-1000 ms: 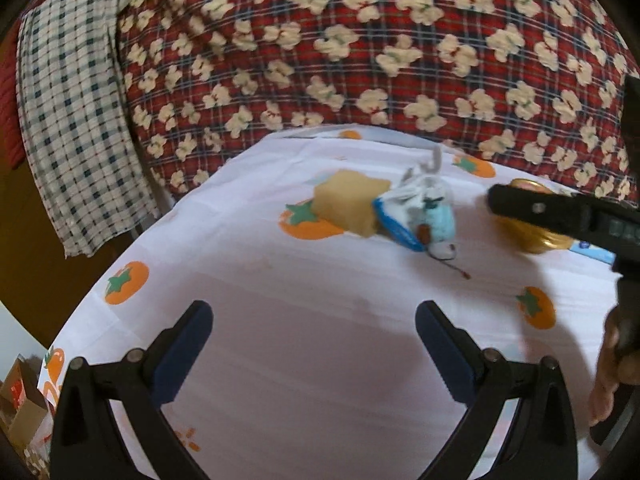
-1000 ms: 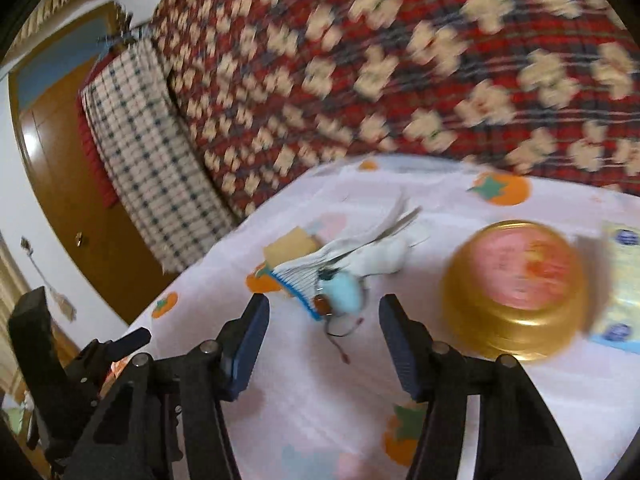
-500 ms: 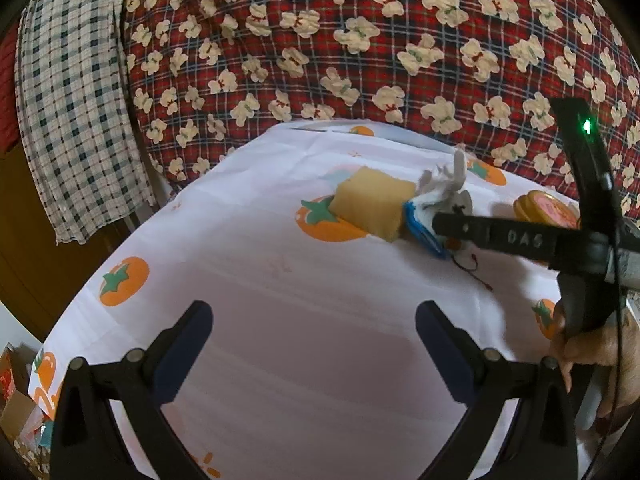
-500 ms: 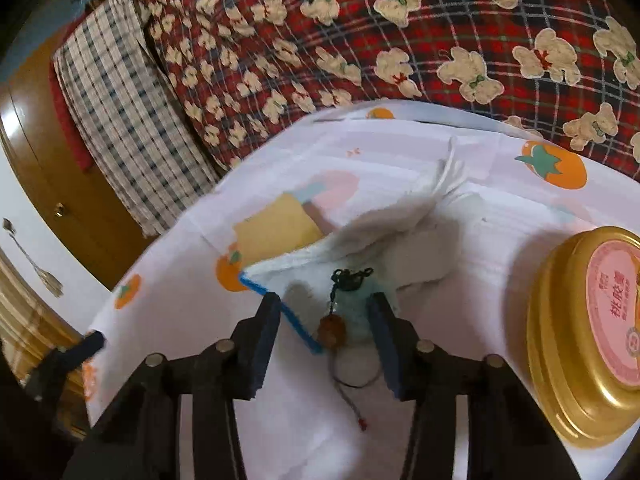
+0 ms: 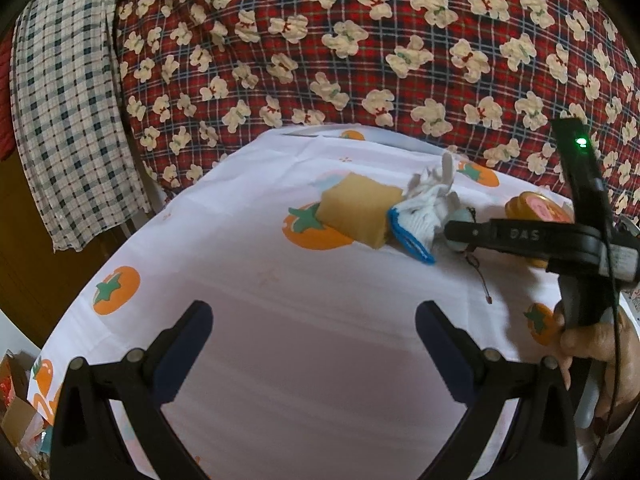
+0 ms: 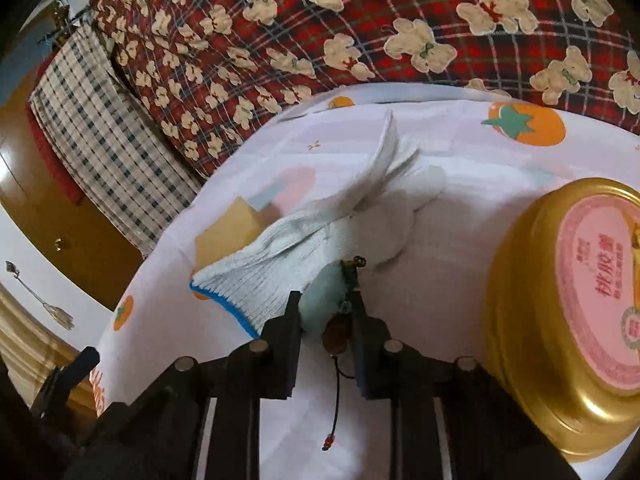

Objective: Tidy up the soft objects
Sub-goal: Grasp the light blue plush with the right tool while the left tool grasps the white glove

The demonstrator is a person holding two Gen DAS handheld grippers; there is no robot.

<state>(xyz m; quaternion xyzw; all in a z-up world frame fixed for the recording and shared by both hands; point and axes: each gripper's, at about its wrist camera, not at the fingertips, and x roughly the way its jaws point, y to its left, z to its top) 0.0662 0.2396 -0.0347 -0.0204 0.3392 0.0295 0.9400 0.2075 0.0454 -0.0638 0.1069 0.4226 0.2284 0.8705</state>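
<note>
A white knit glove with a blue cuff point(image 6: 304, 248) lies crumpled on the white persimmon-print cloth point(image 5: 280, 320). A yellow sponge block point(image 5: 360, 210) touches its left side. A small pale blue pouch point(image 6: 320, 300) with a dark beaded cord rests against the glove's cuff. My right gripper point(image 6: 326, 308) is closing its jaws on this pouch, and both pads touch it. In the left wrist view the right gripper point(image 5: 454, 236) reaches in from the right. My left gripper point(image 5: 312, 316) hovers open over bare cloth, well short of the sponge.
A gold tin with a pink lid point(image 6: 568, 300) stands just right of the pouch. A red plaid bear-print blanket point(image 5: 360, 40) rises behind the cloth, and a checked cloth point(image 5: 60, 100) hangs at the left. A hand point(image 5: 588, 344) holds the right gripper's handle.
The right gripper moved forward and down to the pale blue pouch, and its jaws narrowed from wide apart to pressing on it. The left gripper barely moved.
</note>
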